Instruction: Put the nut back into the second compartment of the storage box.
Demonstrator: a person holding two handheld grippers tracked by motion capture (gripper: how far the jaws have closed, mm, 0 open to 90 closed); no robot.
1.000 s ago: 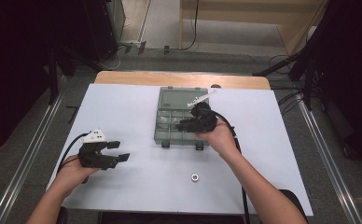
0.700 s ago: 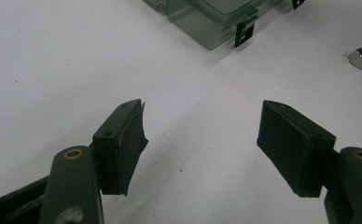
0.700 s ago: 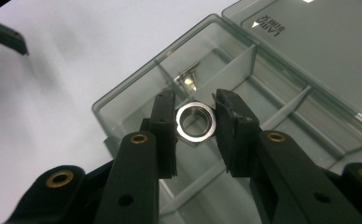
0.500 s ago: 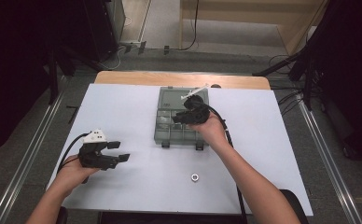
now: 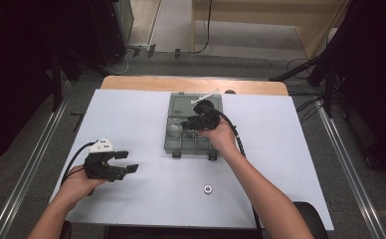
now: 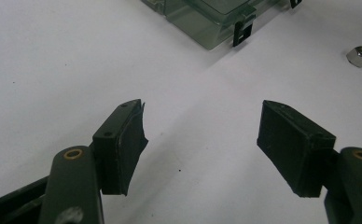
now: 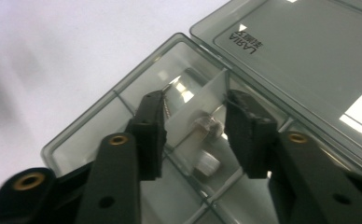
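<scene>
The right claw (image 5: 187, 123) hangs over the open box (image 5: 193, 127) on the white worktop (image 5: 131, 114). Its jaws have just been opening and stand apart astride a divider, gripping nothing; small metal parts (image 7: 206, 127) lie below in the compartment. The left claw (image 5: 126, 162) rests released near the worktop's left edge. A nut (image 5: 208, 189) lies just in front of the box.

— From my seat, the organiser box (image 7: 281, 60) looks like smoky, glossy clear plastic.
— Agreed. My tongs (image 6: 202, 154) have matt black rubbery pads; the nut (image 6: 360, 55) beside the box is shiny metal; the surface (image 5: 131, 119) is matt white.
</scene>
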